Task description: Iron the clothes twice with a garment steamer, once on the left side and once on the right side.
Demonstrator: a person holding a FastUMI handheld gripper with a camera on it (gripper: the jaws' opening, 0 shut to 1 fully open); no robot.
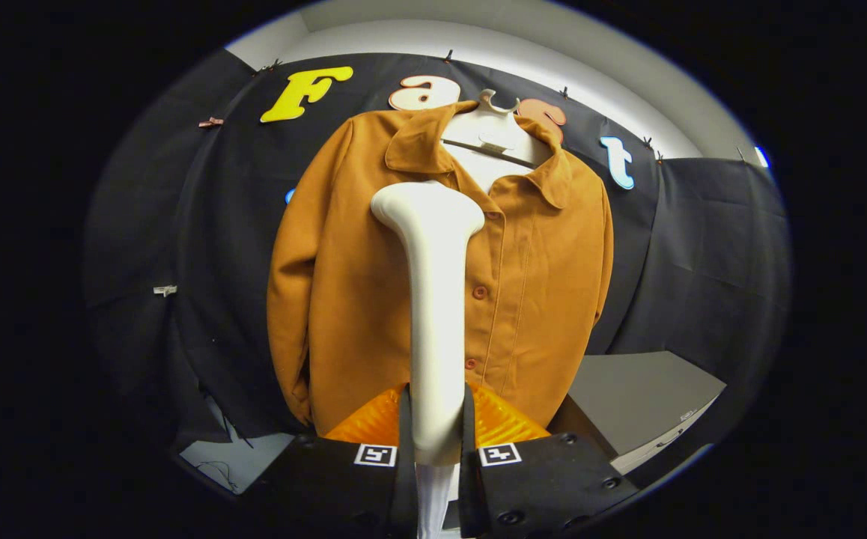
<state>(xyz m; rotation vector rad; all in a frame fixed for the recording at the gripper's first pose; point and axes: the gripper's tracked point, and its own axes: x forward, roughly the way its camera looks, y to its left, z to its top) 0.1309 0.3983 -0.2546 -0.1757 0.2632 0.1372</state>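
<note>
The tongs [436,430] clamp the handle of a white plastic garment steamer [431,299], its head against the upper left chest of a hanging rust-orange buttoned shirt [538,284]. Judging by this, left-side ironing is starting; right side remains.

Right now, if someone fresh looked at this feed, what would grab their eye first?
The white garment steamer stands upright, its handle clamped between the fingers of the tool, its head level with the chest of the shirt. Just beyond it hangs the orange-brown shirt on a white hanger against the black cloth wall, buttoned down the front. A grey box sits low beside the shirt's hem.
</note>
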